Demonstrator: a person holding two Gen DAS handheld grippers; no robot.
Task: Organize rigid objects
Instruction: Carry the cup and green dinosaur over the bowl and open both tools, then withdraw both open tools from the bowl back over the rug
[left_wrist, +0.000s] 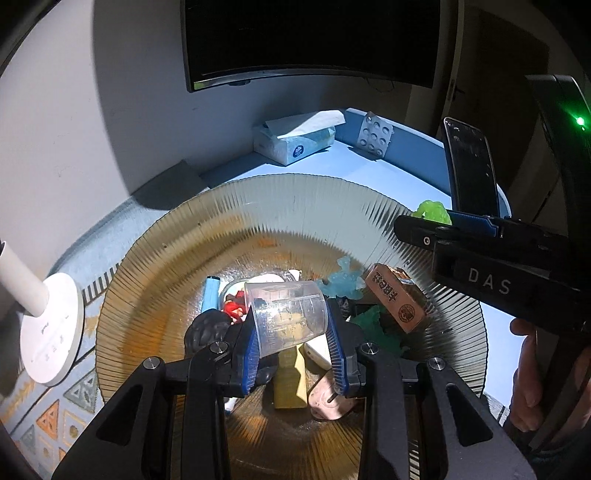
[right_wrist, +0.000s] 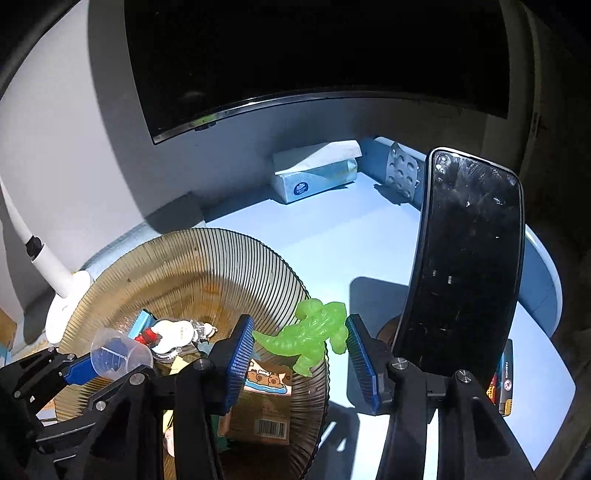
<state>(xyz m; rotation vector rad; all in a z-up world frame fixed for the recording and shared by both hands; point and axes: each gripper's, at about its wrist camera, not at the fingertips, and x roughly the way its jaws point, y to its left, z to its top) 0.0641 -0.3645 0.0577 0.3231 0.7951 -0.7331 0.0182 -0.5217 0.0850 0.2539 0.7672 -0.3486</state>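
Left gripper (left_wrist: 293, 345) clamps a clear measuring cup (left_wrist: 286, 317) at frame centre, over the ribbed glass plate (left_wrist: 236, 206); items beneath are partly hidden. Right gripper (right_wrist: 299, 354) stands open around a green dinosaur (right_wrist: 314, 338), one pad touching; its grip is unclear.

A plate (right_wrist: 177, 258) is set on the counter (right_wrist: 332, 240), left of centre. A tissue box (right_wrist: 314, 173) and blister pack (right_wrist: 400, 171) are placed far behind it; a lamp (left_wrist: 51, 325) is stood at its left.
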